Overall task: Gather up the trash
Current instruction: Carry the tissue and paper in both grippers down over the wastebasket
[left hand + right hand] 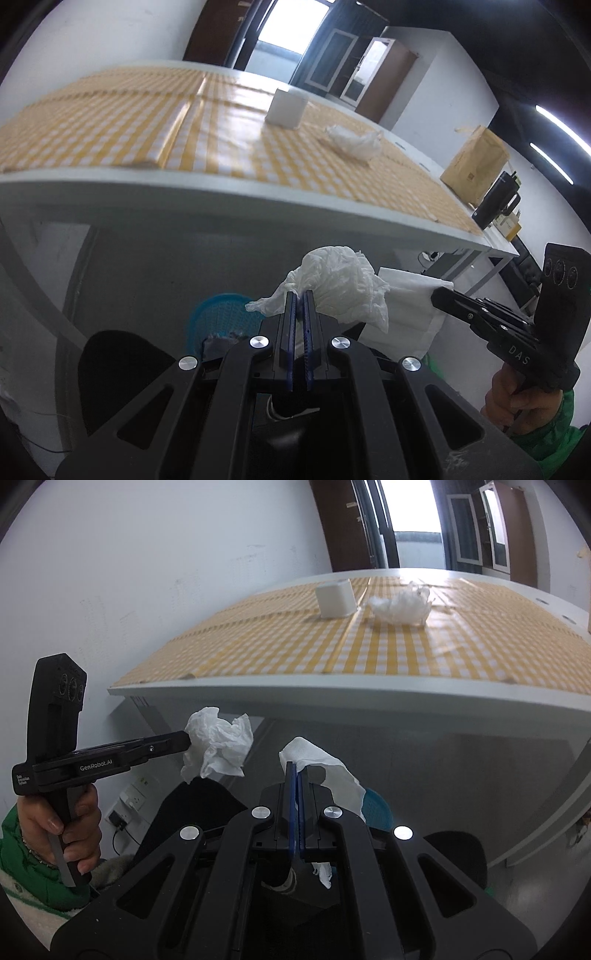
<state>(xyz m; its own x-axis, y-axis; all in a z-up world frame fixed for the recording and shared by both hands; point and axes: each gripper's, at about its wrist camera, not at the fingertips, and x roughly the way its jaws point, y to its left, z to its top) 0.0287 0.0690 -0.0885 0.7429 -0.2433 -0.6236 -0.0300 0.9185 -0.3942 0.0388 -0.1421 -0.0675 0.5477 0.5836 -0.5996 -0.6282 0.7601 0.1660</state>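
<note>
My left gripper [300, 295] is shut on a crumpled white tissue [343, 284], held below the table's front edge; it shows in the right wrist view [186, 740] with its tissue [219, 746]. My right gripper [297, 768] is shut on a flatter white tissue [325, 768]; it shows in the left wrist view [437, 295] with its tissue [410, 302]. A blue mesh trash basket [221, 314] stands on the floor under both grippers and shows in the right wrist view [376, 808]. Another crumpled tissue [354, 142] [402, 605] lies on the table.
The white table [184, 188] with a yellow checked cloth [369, 650] carries a white box [286, 107] [334, 600]. A brown paper bag [476, 166] and a black bottle [495, 199] stand at its right end. A wall socket [129, 801] is at lower left.
</note>
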